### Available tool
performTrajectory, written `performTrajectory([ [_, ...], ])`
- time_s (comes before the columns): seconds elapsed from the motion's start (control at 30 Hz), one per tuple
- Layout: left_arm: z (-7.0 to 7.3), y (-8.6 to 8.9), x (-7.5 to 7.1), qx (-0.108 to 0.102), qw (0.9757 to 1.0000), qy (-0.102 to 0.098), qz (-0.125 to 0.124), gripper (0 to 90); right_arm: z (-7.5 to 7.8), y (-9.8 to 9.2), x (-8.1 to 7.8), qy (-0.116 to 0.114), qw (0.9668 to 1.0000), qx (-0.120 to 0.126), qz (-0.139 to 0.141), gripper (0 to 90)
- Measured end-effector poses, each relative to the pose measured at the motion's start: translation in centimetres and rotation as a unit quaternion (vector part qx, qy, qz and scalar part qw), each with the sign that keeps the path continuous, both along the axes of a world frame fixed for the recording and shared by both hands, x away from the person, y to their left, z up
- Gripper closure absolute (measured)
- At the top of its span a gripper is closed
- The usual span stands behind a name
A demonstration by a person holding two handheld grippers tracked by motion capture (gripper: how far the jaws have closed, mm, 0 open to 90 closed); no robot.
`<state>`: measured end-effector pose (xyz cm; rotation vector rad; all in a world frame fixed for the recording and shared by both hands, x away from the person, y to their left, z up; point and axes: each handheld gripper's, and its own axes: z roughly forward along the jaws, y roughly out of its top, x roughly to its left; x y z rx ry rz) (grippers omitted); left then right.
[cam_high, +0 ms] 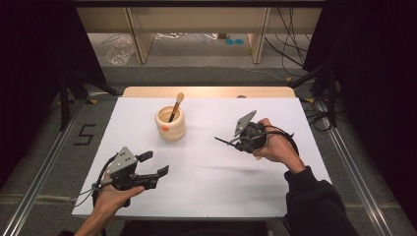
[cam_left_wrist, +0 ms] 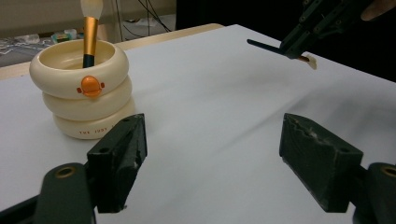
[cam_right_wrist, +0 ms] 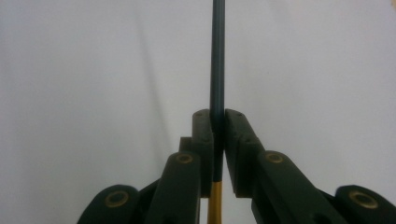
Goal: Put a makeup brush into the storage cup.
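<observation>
One brush [cam_high: 175,106] already standing in the cup [cam_high: 170,125], another brush [cam_right_wrist: 217,56] pinched in right tool [cam_high: 235,141], left tool [cam_high: 151,164] spread, empty.

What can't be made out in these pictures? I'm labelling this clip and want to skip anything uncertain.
- Lower end of the brush standing in the cream holder: hidden by the holder's wall, high and left gripper views.
- Bristle end of the brush clamped in the right gripper: cut off at the bottom edge, right gripper view.
- Small lettering on the holder's base: too small to read, left gripper view.
</observation>
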<state>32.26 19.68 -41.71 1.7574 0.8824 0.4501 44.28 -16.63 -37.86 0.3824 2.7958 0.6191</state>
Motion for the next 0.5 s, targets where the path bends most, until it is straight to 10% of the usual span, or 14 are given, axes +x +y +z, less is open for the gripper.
performTrajectory([
  [0.5, -0.2, -0.3, 0.5, -0.003, 1.0, 0.001, -0.008, 23.4, 1.5, 1.6, -1.5, -0.022, 0.9985, 0.019, 0.045, 83.7],
])
